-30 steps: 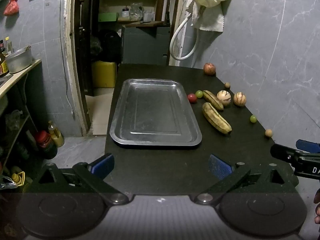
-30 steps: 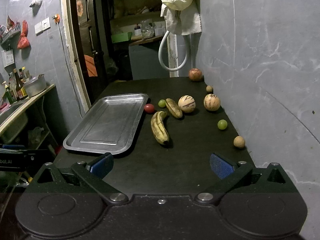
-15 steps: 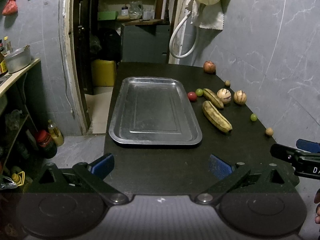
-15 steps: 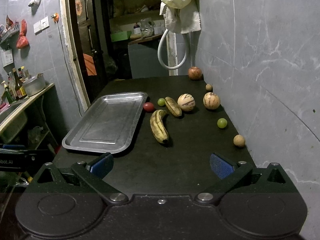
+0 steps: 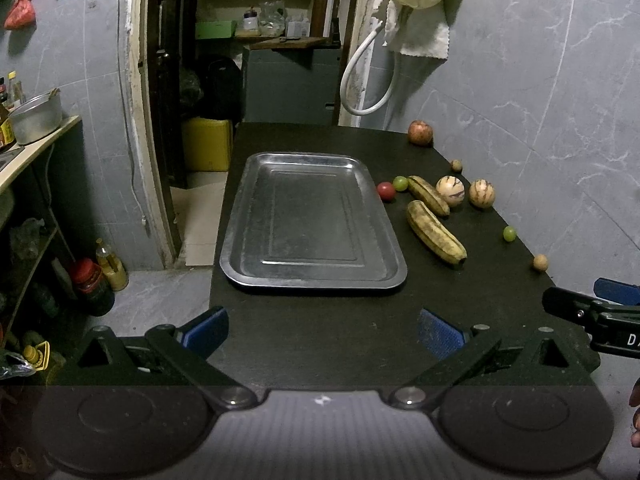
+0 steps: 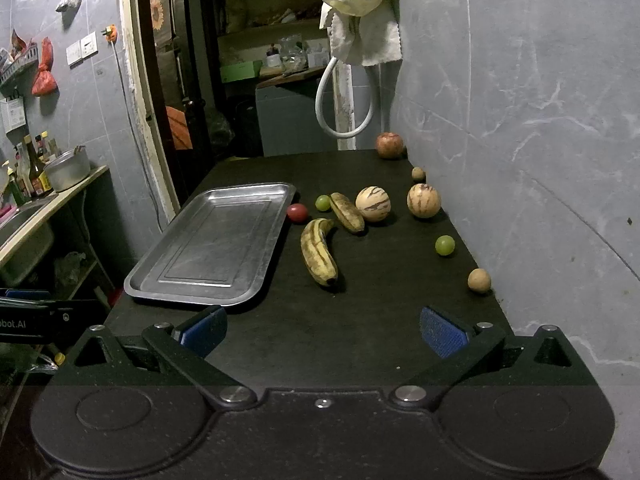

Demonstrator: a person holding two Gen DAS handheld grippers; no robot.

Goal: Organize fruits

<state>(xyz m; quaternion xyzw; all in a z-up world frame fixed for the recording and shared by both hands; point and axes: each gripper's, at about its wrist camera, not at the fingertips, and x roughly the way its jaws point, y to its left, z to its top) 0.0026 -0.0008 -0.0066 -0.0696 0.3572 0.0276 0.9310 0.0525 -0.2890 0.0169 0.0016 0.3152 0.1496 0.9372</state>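
Observation:
An empty steel tray (image 5: 312, 220) (image 6: 216, 248) lies on the black table. Right of it lie two spotted bananas (image 5: 435, 232) (image 6: 318, 250), a second banana (image 6: 347, 212), a red tomato (image 5: 386, 191) (image 6: 297, 212), two striped melons (image 5: 450, 190) (image 6: 373, 203), two green grapes (image 6: 445, 245), two small brown fruits (image 6: 479, 280) and a red apple (image 5: 420, 132) (image 6: 389, 145). My left gripper (image 5: 322, 330) is open and empty over the near table edge before the tray. My right gripper (image 6: 322, 330) is open and empty, short of the bananas.
A grey marble wall (image 6: 520, 120) runs along the table's right side. A cloth and white hose (image 5: 416, 0) hang at the far end. A doorway and a shelf with a pot (image 5: 36, 120) are to the left, with bottles on the floor.
Both grippers have risen or tilted slightly, so the table scene sits a little lower or nearer in view. Nothing on the table has moved.

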